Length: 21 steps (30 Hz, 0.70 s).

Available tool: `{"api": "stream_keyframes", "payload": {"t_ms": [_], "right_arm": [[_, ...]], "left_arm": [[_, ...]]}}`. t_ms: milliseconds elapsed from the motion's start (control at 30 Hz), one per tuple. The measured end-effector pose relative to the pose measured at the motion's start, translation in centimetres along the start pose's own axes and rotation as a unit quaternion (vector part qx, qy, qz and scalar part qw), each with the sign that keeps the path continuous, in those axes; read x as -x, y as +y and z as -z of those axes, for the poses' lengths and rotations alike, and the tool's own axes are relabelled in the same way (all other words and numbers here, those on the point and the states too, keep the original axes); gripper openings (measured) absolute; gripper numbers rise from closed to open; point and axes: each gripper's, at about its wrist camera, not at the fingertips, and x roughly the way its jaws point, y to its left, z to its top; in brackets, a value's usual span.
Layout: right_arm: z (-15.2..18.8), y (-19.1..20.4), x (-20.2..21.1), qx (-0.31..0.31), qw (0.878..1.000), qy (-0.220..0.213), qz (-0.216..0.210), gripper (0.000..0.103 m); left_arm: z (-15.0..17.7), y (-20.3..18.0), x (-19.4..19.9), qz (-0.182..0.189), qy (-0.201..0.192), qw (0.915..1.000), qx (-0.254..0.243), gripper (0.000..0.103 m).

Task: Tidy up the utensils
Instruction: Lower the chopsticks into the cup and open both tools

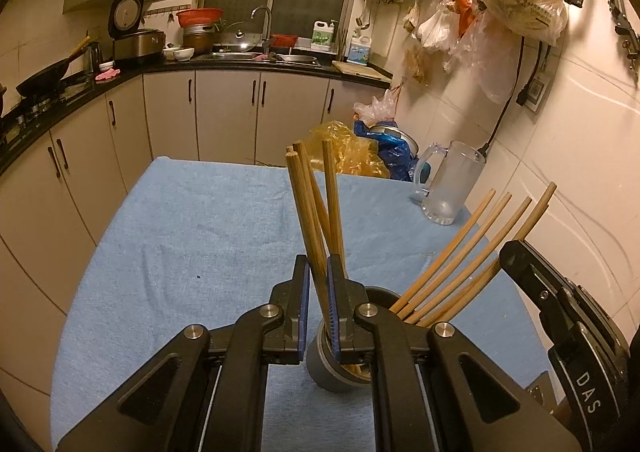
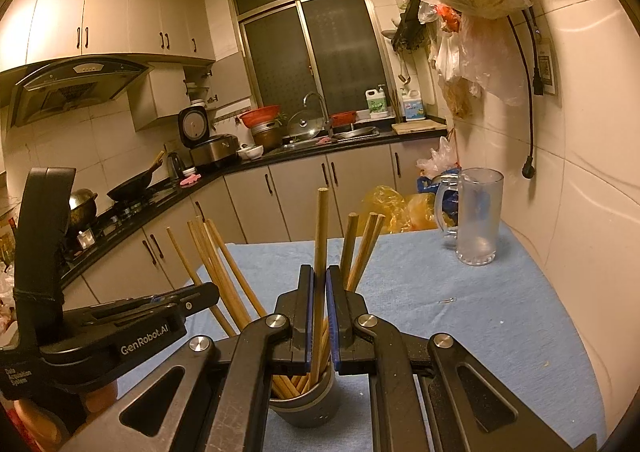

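Note:
A grey holder cup (image 1: 326,374) (image 2: 310,400) stands on the blue cloth (image 1: 192,236), with several wooden chopsticks in it. My left gripper (image 1: 318,264) is shut on a small bunch of chopsticks (image 1: 308,207) that stand upright with their lower ends in the cup. More chopsticks (image 1: 472,248) fan out to the right of it. In the right wrist view my right gripper (image 2: 319,272) is shut on a single upright chopstick (image 2: 321,228) over the same cup. The left gripper's black body (image 2: 120,336) reaches in from the left beside leaning chopsticks (image 2: 216,272).
A frosted glass mug (image 1: 450,187) (image 2: 478,215) stands at the cloth's far right by the tiled wall. Yellow and blue plastic bags (image 1: 360,149) sit behind the table's far edge. Kitchen cabinets (image 1: 224,111) and a cluttered counter lie beyond.

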Motion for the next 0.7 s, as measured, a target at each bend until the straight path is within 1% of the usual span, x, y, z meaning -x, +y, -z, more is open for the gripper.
{"api": "stream_keyframes", "payload": {"t_ms": [333,400,567,667,700], "right_arm": [[-0.43,-0.30,0.45,-0.003,1.000,-0.007,0.006,0.007],[-0.35,-0.33,0.58,-0.005,1.000,-0.007,0.008,0.007],[-0.19,-0.44,0.50,-0.008,1.000,-0.003,0.008,0.007],[-0.28,-0.61,0.27,-0.011,1.000,0.000,0.007,0.007],[-0.28,-0.66,0.19,-0.012,1.000,0.001,0.007,0.007]], "left_arm": [[0.01,0.18,-0.43,-0.008,0.003,0.9999,0.005,0.010],[0.03,0.13,-0.50,-0.010,0.004,0.9999,0.006,0.014],[0.03,0.09,-0.68,-0.013,0.006,0.9999,0.006,0.017],[-0.02,0.19,-0.78,-0.015,0.006,0.9998,0.009,0.023],[-0.01,0.20,-0.80,-0.015,0.007,0.9998,0.009,0.024]]}}
